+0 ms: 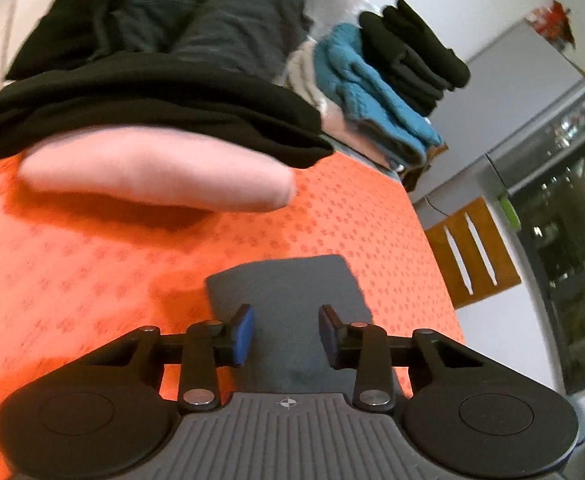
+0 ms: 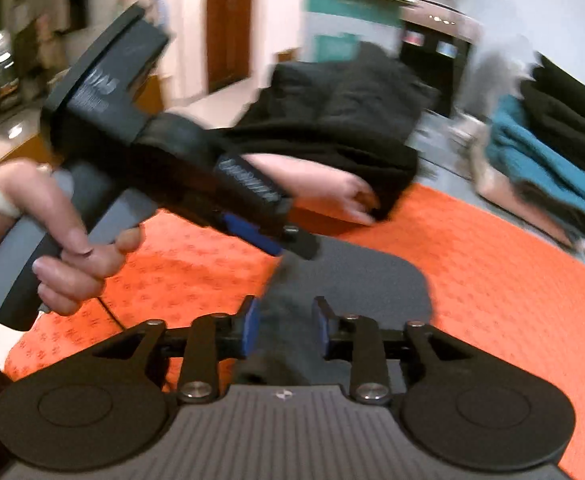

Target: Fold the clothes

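A small folded grey cloth (image 1: 284, 284) lies on the orange tablecloth (image 1: 92, 272). In the left wrist view my left gripper (image 1: 286, 336) stands open over the cloth's near part, and its blue pads (image 1: 244, 336) are clear of the fabric. In the right wrist view a hand (image 2: 72, 248) holds the left gripper (image 2: 292, 240), with its tips at the far-left edge of the grey cloth (image 2: 364, 276). My right gripper (image 2: 285, 328) is open at the cloth's near edge. A blurred raised fold sits between its jaws, with no clear pinch.
A black garment (image 1: 144, 120) lies over a pink one (image 1: 156, 172) farther back on the table. Folded stacks, teal (image 1: 372, 88) and black (image 1: 416, 56), sit at the far right. Dark grey clothes (image 1: 232, 20) are heaped behind. A wooden chair (image 1: 472, 248) stands past the table's right edge.
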`<state>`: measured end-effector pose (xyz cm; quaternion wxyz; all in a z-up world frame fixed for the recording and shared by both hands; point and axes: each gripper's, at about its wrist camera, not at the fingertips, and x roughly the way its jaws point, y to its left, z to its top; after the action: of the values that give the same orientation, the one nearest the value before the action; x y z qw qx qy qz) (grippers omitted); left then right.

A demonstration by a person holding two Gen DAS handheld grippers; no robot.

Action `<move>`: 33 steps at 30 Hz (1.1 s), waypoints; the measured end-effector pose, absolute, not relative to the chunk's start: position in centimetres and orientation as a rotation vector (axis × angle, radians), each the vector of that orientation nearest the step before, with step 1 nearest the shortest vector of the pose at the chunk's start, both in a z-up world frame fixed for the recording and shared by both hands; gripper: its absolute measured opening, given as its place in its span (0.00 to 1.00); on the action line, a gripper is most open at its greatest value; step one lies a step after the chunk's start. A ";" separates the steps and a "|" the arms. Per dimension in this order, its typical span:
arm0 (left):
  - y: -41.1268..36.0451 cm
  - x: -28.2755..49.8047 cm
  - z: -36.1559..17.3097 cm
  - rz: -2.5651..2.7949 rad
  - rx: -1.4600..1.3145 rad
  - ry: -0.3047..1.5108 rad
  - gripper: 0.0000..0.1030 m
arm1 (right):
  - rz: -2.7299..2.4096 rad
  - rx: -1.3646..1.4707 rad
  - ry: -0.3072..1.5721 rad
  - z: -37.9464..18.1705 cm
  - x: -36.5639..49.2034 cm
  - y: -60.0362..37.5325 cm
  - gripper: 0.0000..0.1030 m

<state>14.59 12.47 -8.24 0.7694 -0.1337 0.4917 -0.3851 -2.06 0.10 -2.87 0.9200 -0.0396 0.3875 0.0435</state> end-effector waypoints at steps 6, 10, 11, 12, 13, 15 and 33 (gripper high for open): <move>9.9 14.9 -10.5 -0.833 -0.159 1.082 0.31 | -0.015 -0.130 0.903 -7.6 -1.6 -2.4 0.38; 9.2 15.0 -12.4 -0.812 -0.117 1.087 0.32 | -0.016 -0.118 0.926 -10.4 -1.5 -3.0 0.39; 9.1 15.1 -12.7 -0.811 -0.118 1.084 0.32 | -0.014 -0.121 0.926 -10.9 -1.4 -3.1 0.39; 9.0 15.1 -12.8 -0.810 -0.118 1.082 0.32 | -0.009 -0.124 0.924 -11.1 -1.4 -3.2 0.39; 9.0 15.2 -12.8 -0.808 -0.118 1.081 0.32 | -0.001 -0.124 0.929 -10.8 -1.3 -3.2 0.39; 9.2 15.3 -12.3 -0.801 -0.130 1.086 0.30 | 0.018 -0.125 0.925 -9.9 -1.3 -3.2 0.39; 9.1 14.2 -12.4 -0.772 -0.071 1.132 0.42 | 0.221 -0.048 0.921 -10.2 -2.1 -0.7 0.43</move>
<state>14.21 9.15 -12.43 0.7738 -0.0328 0.5226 -0.3564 -2.05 -0.69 -10.17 0.8897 -0.0232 0.4434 0.1064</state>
